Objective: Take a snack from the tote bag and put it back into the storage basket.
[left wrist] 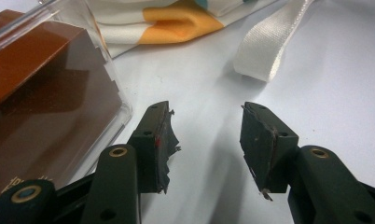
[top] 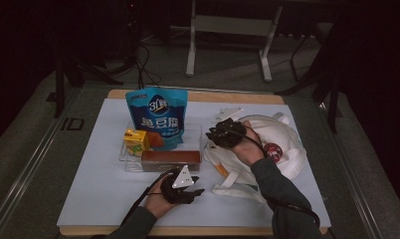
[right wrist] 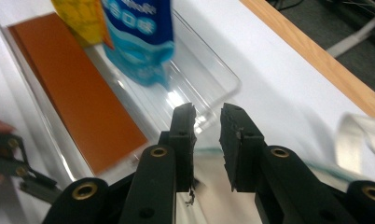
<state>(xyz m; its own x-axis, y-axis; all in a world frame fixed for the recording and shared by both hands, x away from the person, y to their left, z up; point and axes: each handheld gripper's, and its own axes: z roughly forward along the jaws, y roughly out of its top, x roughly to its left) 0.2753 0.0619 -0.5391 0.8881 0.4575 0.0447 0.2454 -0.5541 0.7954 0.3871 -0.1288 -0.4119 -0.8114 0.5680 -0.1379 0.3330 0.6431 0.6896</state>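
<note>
left gripper (left wrist: 206, 140): jaws half apart, empty, bare table (left wrist: 316, 93) ahead
right gripper (right wrist: 208, 140): narrow gap, empty, above tray rim
clear tray (right wrist: 213, 79): brown box (right wrist: 78, 93), blue pouch (right wrist: 136, 37), yellow carton (right wrist: 80, 18)

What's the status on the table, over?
Both grippers, left and right, open, holding nothing. Right above white bag, beside clear tray. Nothing blocking.

Black hand-held grippers (top: 195, 191), brass screws, grey sleeves (top: 280, 191)
</note>
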